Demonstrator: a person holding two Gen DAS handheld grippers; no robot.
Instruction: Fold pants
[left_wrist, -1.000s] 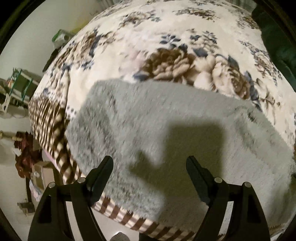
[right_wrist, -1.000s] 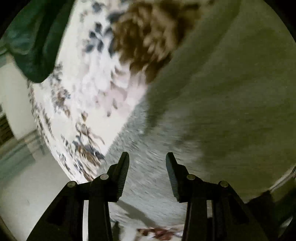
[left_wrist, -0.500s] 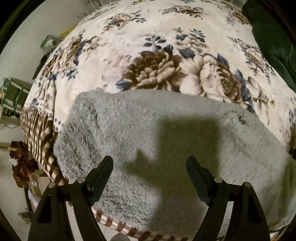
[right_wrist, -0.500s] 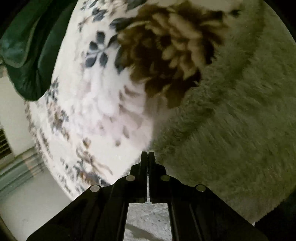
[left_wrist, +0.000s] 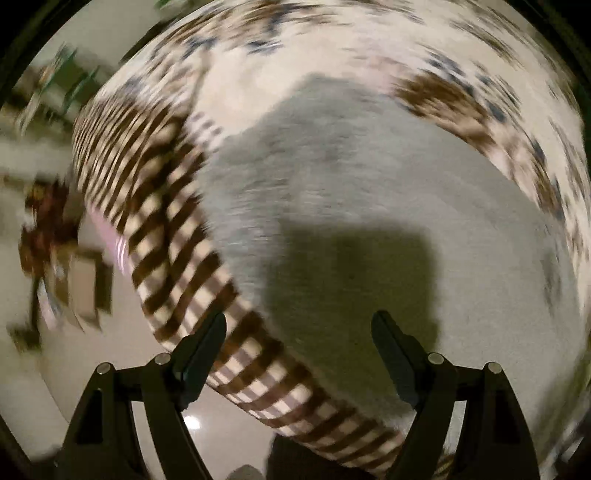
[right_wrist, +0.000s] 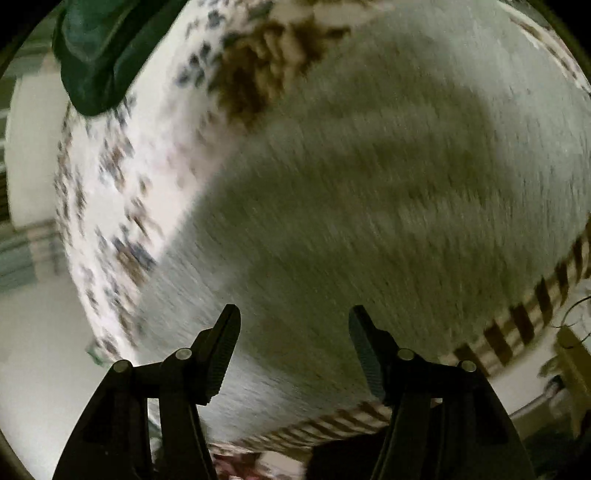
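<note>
The grey fleece pants (left_wrist: 369, 192) lie folded flat on a floral bedspread (left_wrist: 332, 48), near the bed's striped front edge. They also fill the right wrist view (right_wrist: 388, 184). My left gripper (left_wrist: 299, 332) is open and empty above the pants' left front corner and the striped edge. My right gripper (right_wrist: 293, 325) is open and empty above the pants' near end. Both views are blurred by motion.
The bedspread's brown and white striped border (left_wrist: 166, 229) hangs over the bed edge. A dark green cloth (right_wrist: 96, 48) lies at the far side of the bed. Boxes and clutter (left_wrist: 74, 280) stand on the floor at the left.
My right gripper was shut half a second ago and has opened wide and drawn back over the pants. My left gripper stayed open and swung left toward the bed's striped edge.
</note>
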